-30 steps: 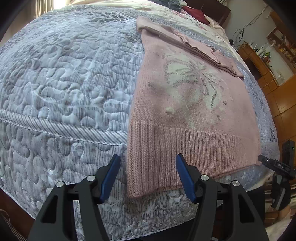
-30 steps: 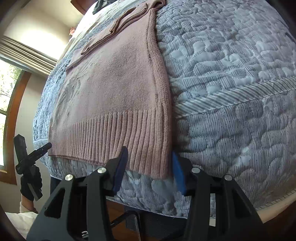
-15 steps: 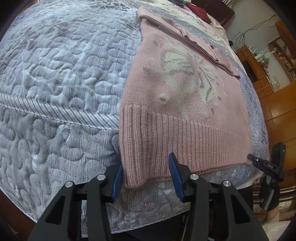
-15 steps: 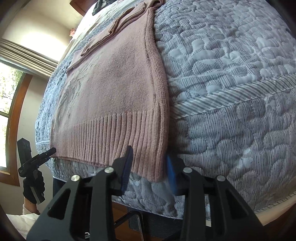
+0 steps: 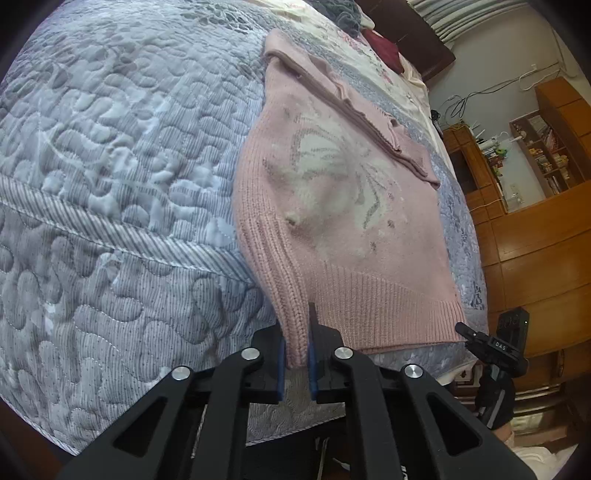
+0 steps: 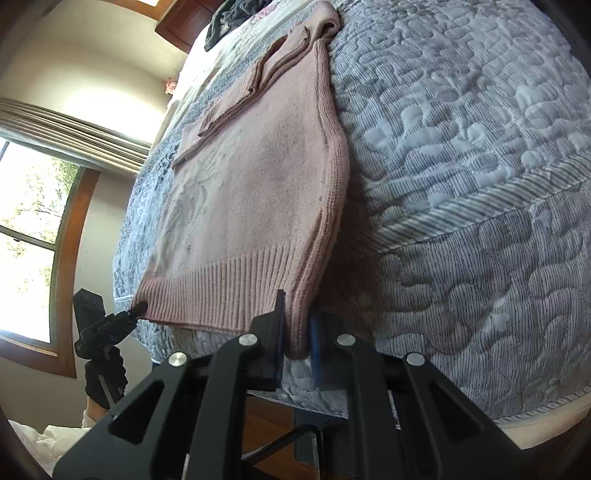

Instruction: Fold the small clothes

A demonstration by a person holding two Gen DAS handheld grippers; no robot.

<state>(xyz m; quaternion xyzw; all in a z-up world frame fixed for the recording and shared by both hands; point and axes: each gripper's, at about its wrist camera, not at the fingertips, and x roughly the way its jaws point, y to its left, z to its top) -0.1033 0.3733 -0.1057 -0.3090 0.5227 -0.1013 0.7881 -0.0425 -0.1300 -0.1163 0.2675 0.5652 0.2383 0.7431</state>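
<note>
Pink knitted sweater (image 5: pixel 354 221) lies front-up on the bed (image 5: pixel 110 155), on a grey-blue quilted cover. Pale butterfly-like motif on its chest. Long axis runs from the near edge of the bed toward the far end: ribbed hem near the cameras, hanging over the bed's edge; neckline and folded-in sleeves at the far end.

Left gripper (image 5: pixel 296 363): blue-padded fingers clamped together on the sweater's hem corner, on the sweater's left side as seen from the left wrist. Fabric there is pulled up into a ridge off the quilt.

Right gripper (image 6: pixel 298 350): fingers pinched on the opposite hem corner; sweater (image 6: pixel 251 206) edge lifts into the grip, casting shadow on the bed (image 6: pixel 461 147) cover beside it.

Each wrist view shows the other gripper's tip at the far hem corner.

Containers: wooden shelf unit (image 5: pixel 546 147) at the right of the left view, holding books and small items too small to tell. Dark garments (image 6: pixel 236 14) lie at the head of the bed.
</note>
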